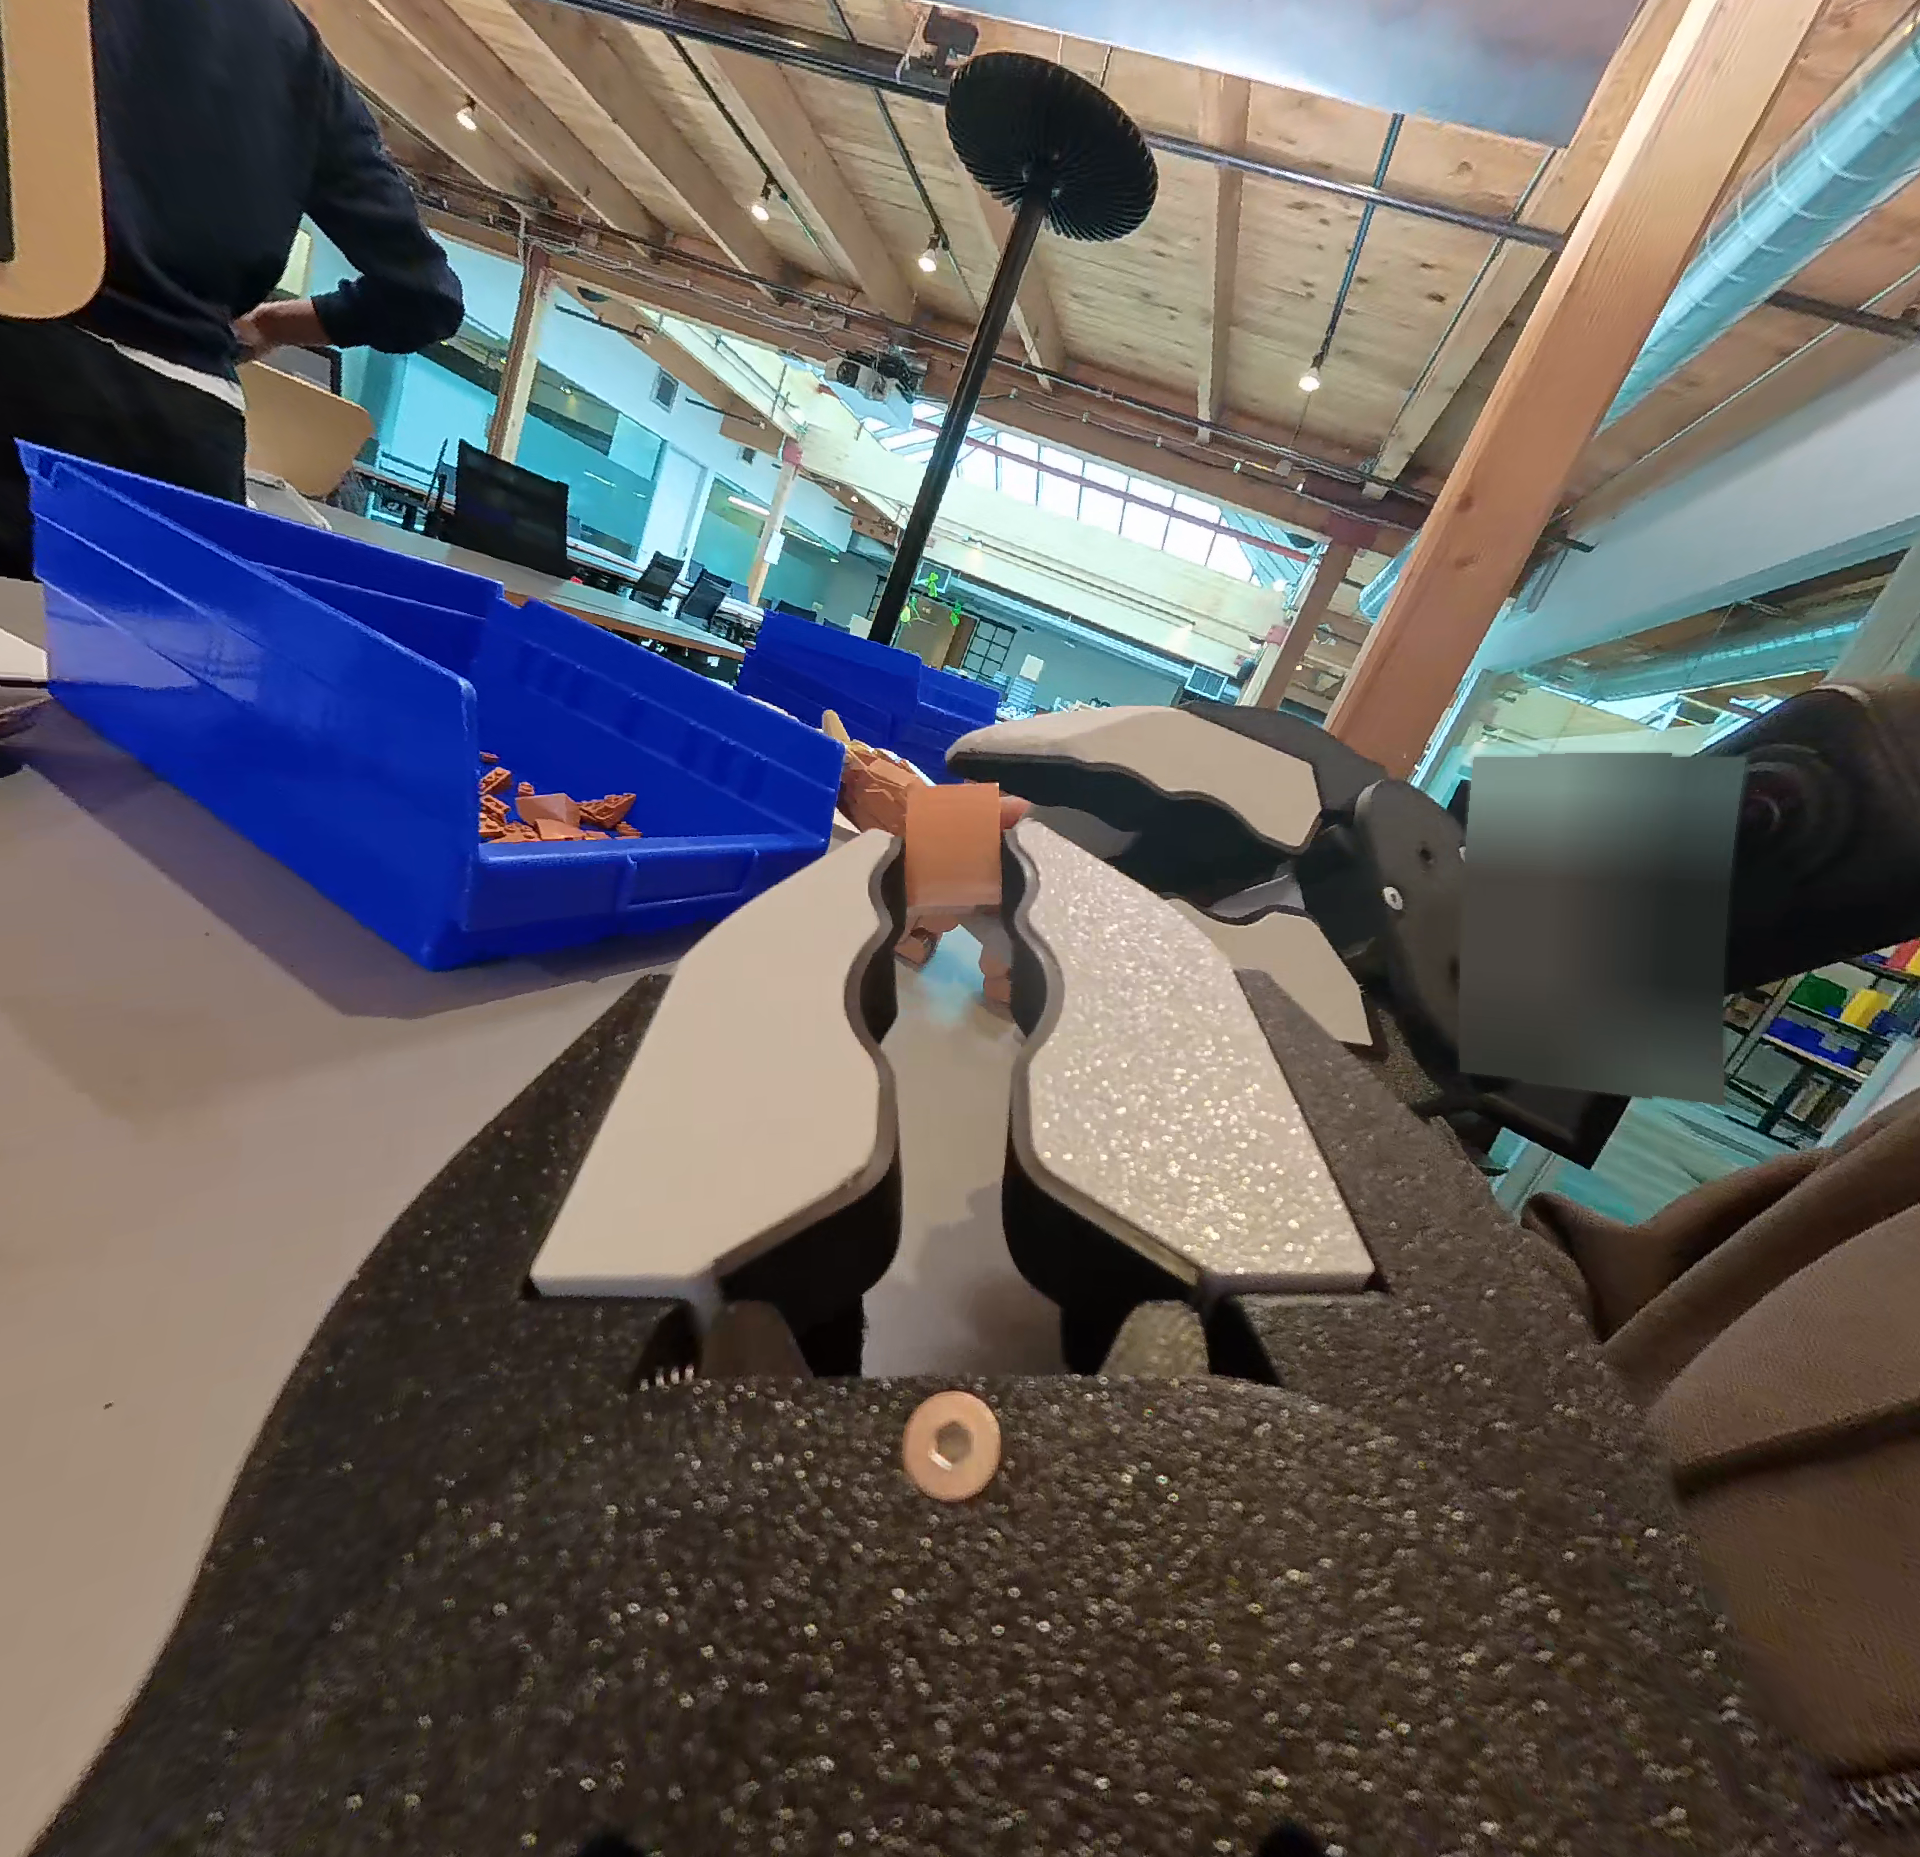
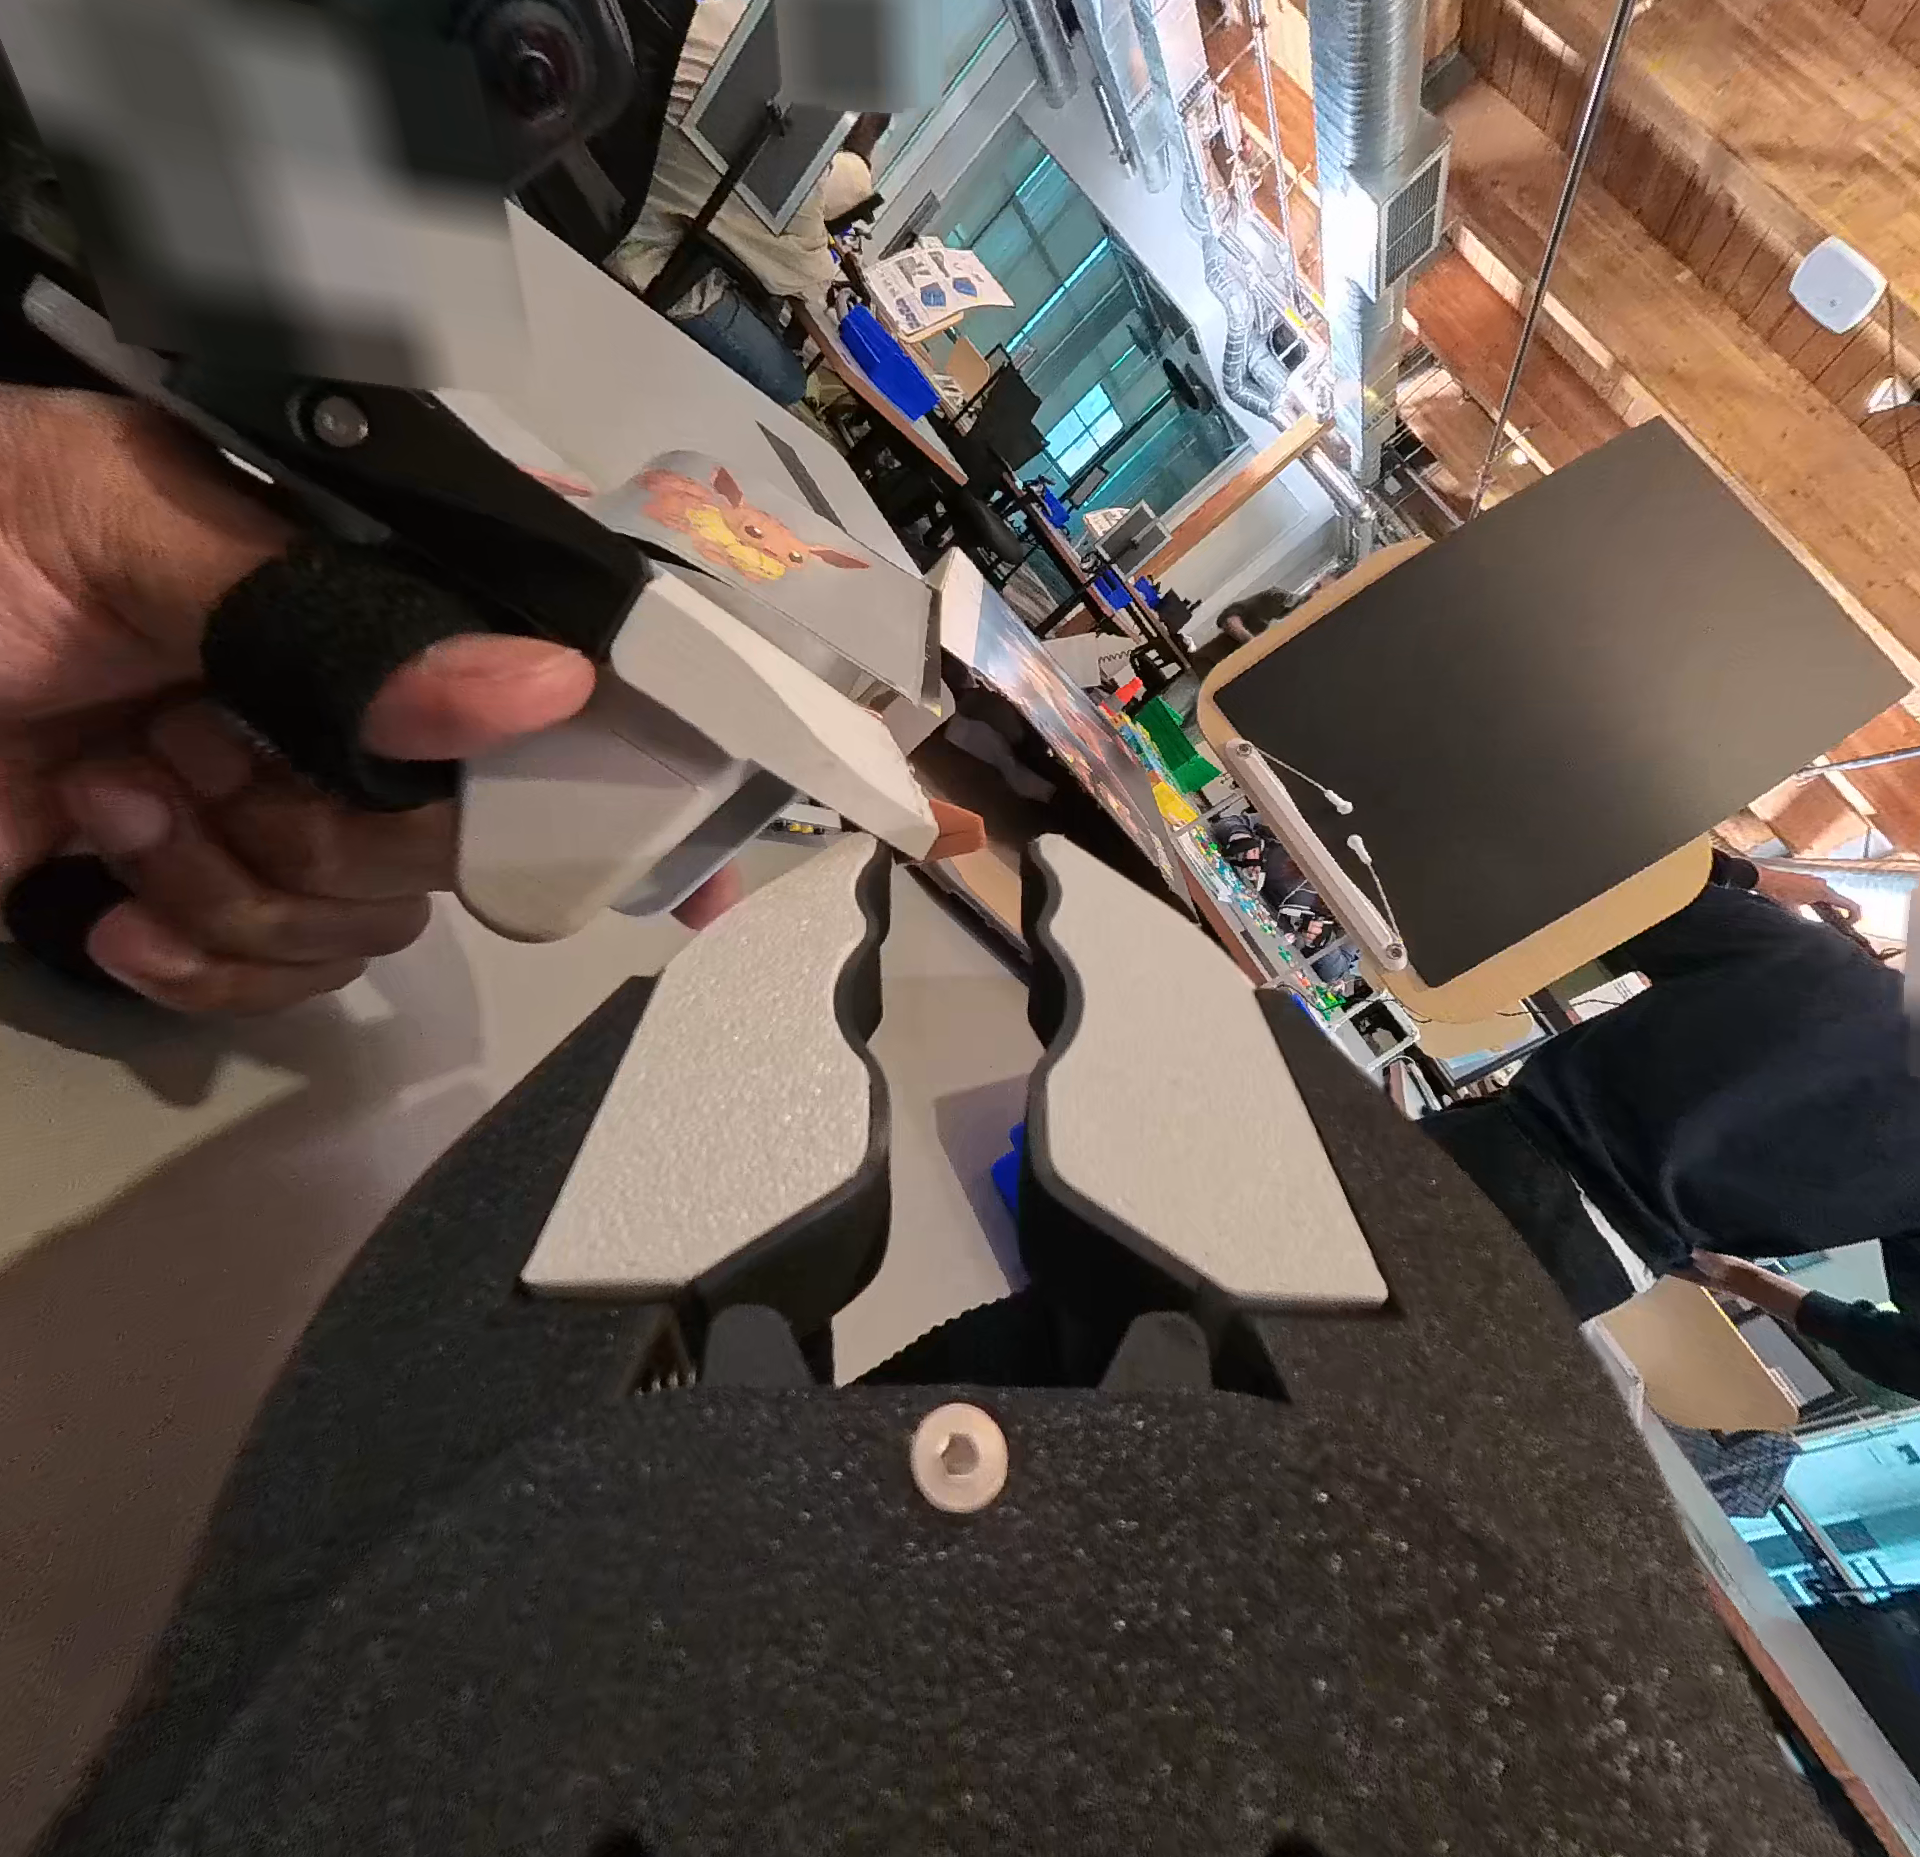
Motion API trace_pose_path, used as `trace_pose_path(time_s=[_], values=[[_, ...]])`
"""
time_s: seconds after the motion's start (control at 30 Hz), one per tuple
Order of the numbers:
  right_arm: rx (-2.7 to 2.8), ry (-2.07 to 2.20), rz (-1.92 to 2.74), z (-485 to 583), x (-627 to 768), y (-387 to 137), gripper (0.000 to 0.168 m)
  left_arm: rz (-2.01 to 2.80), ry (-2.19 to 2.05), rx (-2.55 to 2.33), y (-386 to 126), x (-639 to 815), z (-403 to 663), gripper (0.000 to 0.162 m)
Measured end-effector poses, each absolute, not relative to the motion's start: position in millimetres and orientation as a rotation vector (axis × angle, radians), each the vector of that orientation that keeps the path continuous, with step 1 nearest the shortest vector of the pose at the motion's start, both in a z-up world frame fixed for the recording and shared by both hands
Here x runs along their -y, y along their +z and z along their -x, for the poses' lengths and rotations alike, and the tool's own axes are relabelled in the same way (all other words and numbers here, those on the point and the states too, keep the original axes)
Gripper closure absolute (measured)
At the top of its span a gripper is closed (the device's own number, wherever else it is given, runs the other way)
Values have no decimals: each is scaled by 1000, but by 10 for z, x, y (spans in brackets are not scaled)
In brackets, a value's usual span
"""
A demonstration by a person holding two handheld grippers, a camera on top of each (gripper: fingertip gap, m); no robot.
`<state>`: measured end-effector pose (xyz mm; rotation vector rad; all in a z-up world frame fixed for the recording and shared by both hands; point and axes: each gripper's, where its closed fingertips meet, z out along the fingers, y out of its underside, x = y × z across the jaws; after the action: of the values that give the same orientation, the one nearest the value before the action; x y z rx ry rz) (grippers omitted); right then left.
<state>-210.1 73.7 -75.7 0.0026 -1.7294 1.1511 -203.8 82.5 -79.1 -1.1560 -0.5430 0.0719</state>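
Observation:
My left gripper [image 1: 951, 857] is shut on a small orange-brown brick [image 1: 951, 836] and holds it just above the grey table [image 1: 208, 1132]. More small brown pieces [image 1: 925, 934] show just below the brick, between the fingertips. My right gripper [image 1: 1091, 836] comes in from the right, its jaws apart around the brick's far side. In the right wrist view my right gripper [image 2: 961, 862] is open, with the brick [image 2: 961, 825] just beyond its tips. The left gripper [image 2: 920, 831] there is held by a hand [image 2: 156, 664].
A blue bin [image 1: 312, 685] at the left holds several orange-brown bricks [image 1: 551, 810]. A second blue bin [image 1: 862, 675] stands behind, with a brown brick model [image 1: 873, 773] in front of it. A person in a dark top [image 1: 208, 145] stands at the far left. The grippers are tip to tip, or close to it.

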Motion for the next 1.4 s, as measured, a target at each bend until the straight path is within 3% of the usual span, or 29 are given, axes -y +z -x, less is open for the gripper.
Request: trace_pose_path(time_s=[0.27,1.4], values=[[1702,1102,-49,2027,-721,-792,152,1148,16,529,-793,-839,1942,145],[1720,1137,-162,2102,-816,-877,152,1236,-39,580,-893,-916,2000,145]])
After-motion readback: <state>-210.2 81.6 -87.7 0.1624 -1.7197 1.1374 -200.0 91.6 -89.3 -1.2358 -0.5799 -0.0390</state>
